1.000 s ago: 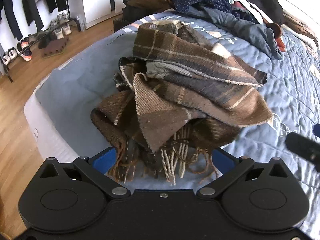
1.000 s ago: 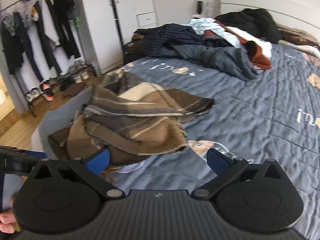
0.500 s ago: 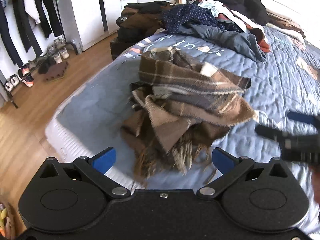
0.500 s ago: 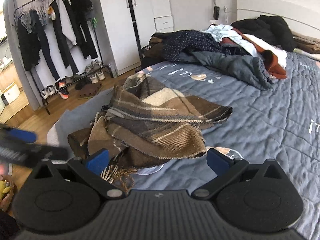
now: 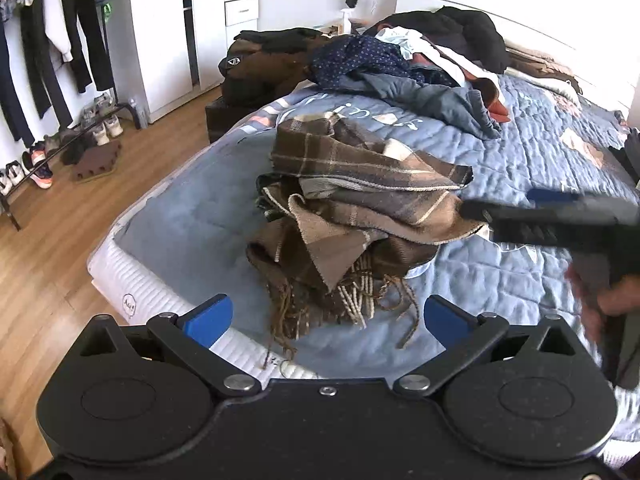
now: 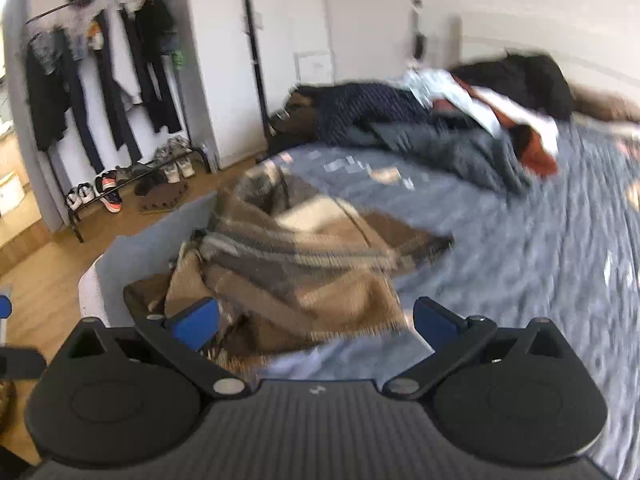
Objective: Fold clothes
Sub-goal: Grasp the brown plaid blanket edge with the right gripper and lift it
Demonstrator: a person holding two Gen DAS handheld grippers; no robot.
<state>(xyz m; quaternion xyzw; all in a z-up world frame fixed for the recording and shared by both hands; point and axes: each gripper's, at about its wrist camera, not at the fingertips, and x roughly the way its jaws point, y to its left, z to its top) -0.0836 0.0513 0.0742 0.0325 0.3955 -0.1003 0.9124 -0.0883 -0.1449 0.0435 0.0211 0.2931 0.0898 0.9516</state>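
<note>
A brown plaid scarf (image 5: 360, 204) with fringed ends lies in a loose heap near the corner of the blue quilted bed (image 5: 532, 264). My left gripper (image 5: 328, 318) hovers open above the bed's edge, just short of the fringe, holding nothing. In the blurred right wrist view the same scarf (image 6: 296, 276) sits ahead of my right gripper (image 6: 316, 322), which is open and empty. From the left wrist view the right gripper (image 5: 516, 210) reaches in from the right, its tip beside the scarf's right edge, with a hand (image 5: 604, 300) holding it.
A pile of unfolded clothes (image 5: 404, 64) covers the far end of the bed. A brown bag (image 5: 260, 72) stands on a low stand beside the bed. A clothes rail (image 6: 100, 80) with hanging garments and shoes (image 5: 36, 160) lines the left wall over the wooden floor (image 5: 48, 260).
My left gripper has pulled back and risen away from the scarf, which now looks smaller. My right gripper has swung in toward the scarf's right edge, blurring its view.
</note>
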